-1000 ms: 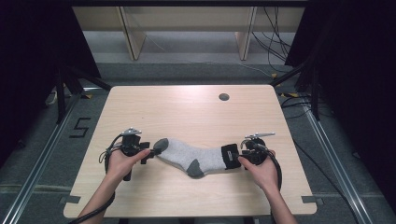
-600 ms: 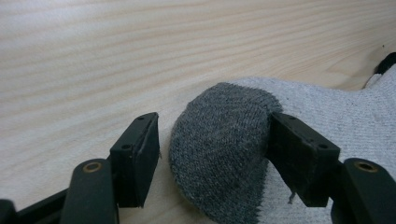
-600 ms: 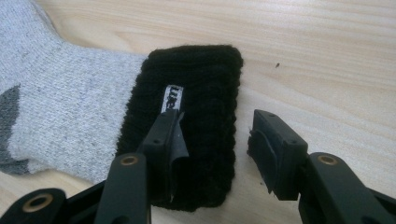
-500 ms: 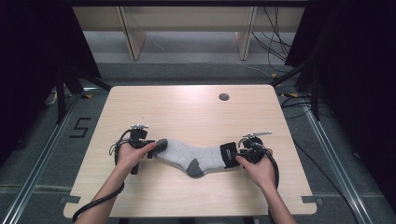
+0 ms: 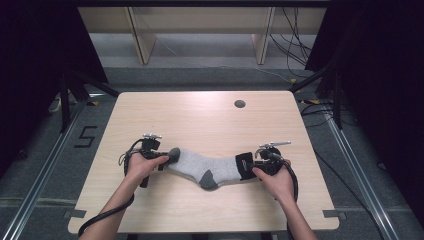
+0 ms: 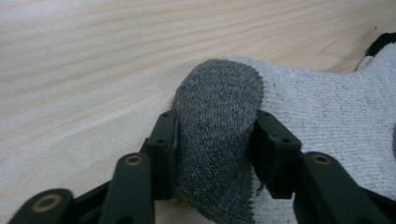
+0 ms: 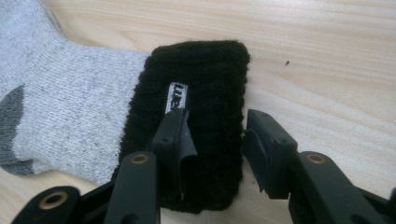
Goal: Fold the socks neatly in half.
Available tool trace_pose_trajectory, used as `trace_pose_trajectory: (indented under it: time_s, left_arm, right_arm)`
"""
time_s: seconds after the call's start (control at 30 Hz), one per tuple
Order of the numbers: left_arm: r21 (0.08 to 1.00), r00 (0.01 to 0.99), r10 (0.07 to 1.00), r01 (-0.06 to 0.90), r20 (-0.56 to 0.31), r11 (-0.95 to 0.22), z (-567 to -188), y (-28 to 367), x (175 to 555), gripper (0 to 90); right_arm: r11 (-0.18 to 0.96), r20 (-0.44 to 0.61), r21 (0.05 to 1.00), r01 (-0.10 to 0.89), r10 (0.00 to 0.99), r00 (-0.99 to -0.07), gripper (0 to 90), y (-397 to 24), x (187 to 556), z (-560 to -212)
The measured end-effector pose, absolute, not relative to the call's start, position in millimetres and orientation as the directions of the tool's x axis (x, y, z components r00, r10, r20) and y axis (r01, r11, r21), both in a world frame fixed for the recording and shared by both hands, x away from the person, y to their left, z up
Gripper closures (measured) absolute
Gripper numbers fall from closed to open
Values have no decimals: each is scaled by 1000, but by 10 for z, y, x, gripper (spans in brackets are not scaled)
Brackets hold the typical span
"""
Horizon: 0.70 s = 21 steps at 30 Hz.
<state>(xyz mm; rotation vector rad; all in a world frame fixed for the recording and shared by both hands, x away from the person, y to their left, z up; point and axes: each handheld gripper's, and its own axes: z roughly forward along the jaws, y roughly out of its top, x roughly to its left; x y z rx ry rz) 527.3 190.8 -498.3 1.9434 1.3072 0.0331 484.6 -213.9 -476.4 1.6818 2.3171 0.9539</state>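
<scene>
1. Sock [image 5: 207, 168] lies flat near the table [image 5: 210, 120] front edge, stretched from 9 to 3 o'clock: dark toe at 9, black cuff at 3, grey heel pointing to 6.
2. Your left gripper [image 5: 159, 161] has shifted in from the 9 o'clock side since a second ago and its jaws have just been closing. In the left gripper view the toe [image 6: 217, 135] is bunched between both pads [image 6: 166, 140], so it's clamped on the toe.
3. Your right gripper [image 5: 256, 165] hasn't moved; its jaws have just been closing too. In the right gripper view the cuff [image 7: 196, 126] sits between them, one pad [image 7: 175, 135] on top of the knit beside the white label [image 7: 176, 97], the other [image 7: 261, 140] just off the cuff edge over bare wood. Reads as not yet pinched; not gripping.
4. Meaning: toe end secured, cuff end pending. Likely a lift or fold of the sock next.
5. Risk, my judgement: if you lift now, only the toe comes up. Close the right side fully on the cuff first.
</scene>
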Motion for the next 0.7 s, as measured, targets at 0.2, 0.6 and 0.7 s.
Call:
trace_pose_trajectory:
  time_s: [0.2,0.6,0.7]
  left_arm:
    - [607,468,796,777,-385,-164,-4961,1897,5248,660]
    - [651,450,762,758,-466,-50,-4631,2027,5212,659]
    - [665,453,757,746,-471,-33,-4527,2045,5201,657]
  right_arm:
    - [149,304,534,832,884,-354,617,-2145,4847,-4773]
    - [135,289,550,824,895,-340,610,-2022,4891,-4760]
    - [170,265,560,811,890,-370,610,-1980,4924,-4758]
